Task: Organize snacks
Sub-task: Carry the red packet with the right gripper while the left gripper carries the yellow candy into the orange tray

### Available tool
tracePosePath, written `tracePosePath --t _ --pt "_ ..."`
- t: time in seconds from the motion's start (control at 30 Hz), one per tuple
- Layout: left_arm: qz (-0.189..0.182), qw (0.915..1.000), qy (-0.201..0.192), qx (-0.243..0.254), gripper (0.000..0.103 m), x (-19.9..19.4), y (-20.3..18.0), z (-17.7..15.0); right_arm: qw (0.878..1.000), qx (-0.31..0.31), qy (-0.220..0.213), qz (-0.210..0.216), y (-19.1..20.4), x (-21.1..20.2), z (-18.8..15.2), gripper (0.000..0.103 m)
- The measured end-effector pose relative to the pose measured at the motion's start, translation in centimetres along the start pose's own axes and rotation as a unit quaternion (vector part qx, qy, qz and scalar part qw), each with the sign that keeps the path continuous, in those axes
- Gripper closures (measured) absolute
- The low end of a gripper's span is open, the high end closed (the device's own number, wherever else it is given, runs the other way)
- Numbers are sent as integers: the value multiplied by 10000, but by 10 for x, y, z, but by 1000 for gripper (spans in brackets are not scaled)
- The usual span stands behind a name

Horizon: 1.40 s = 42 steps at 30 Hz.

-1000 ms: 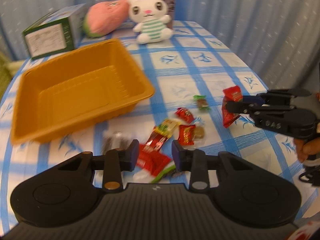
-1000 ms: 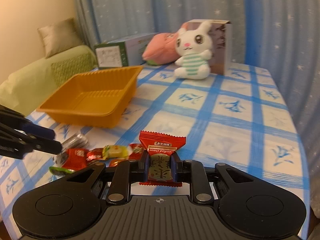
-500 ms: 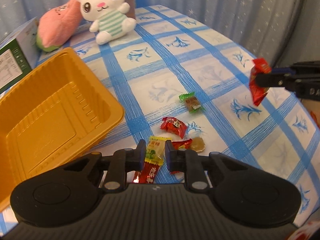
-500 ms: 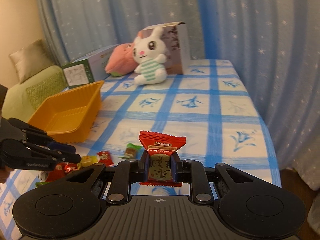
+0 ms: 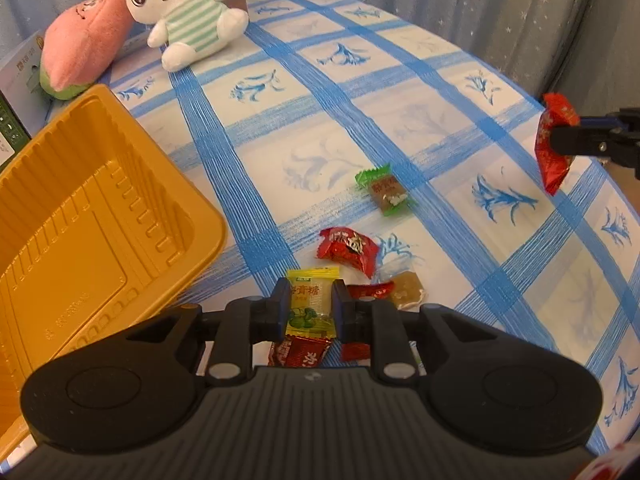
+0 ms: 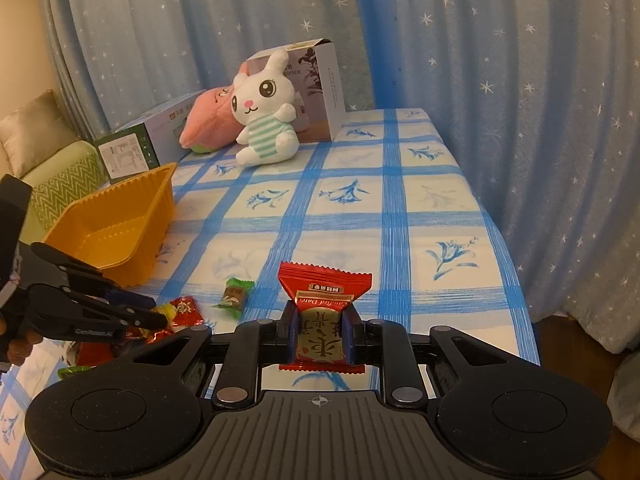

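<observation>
The left fingers [image 5: 310, 308] clench a yellow candy [image 5: 310, 300] low in frame, above loose sweets [image 5: 348, 245] on the bench [image 5: 400, 128]. The right fingers [image 6: 320, 334] clench a red candy [image 6: 323, 312] at lower centre. The orange tray [image 5: 80, 216] sits left.

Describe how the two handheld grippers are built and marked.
Both are matte black plastic. The left gripper and right gripper each have a ribbed body, two round side discs, silver pivot pins, scissor-like links and blue-lined pads. White lettering marks the left one's side.
</observation>
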<state>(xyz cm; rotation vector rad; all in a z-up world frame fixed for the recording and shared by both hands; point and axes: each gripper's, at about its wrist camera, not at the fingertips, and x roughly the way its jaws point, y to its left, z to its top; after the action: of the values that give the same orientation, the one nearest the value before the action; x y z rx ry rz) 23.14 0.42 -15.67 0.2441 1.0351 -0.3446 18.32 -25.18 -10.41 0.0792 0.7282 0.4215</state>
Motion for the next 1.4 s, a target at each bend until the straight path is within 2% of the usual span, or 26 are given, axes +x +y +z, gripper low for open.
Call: tracePosePath --t 0.23,0.43,0.63,1.03,1.4 --pt "-47 9998 -183 -114 84 -9 -1 -3 10000 -2 -49 -6 6 -3 1 81" --pt "-87 9976 -588 -367 84 -43 -2 -5 9999 -49 -101 107 16 -6 7 81" --pt "9 9926 -991 -701 84 -84 6 -11 9991 -98 -62 419 39 -3 18 81" --pt "774 9773 -1327 -1456 84 -146 70 -35 9913 -399 168 1247 119 29 53 81" --pt "1201 9638 -1264 -2016 84 -156 132 -53 9820 -582 300 1769 194 79 83 81"
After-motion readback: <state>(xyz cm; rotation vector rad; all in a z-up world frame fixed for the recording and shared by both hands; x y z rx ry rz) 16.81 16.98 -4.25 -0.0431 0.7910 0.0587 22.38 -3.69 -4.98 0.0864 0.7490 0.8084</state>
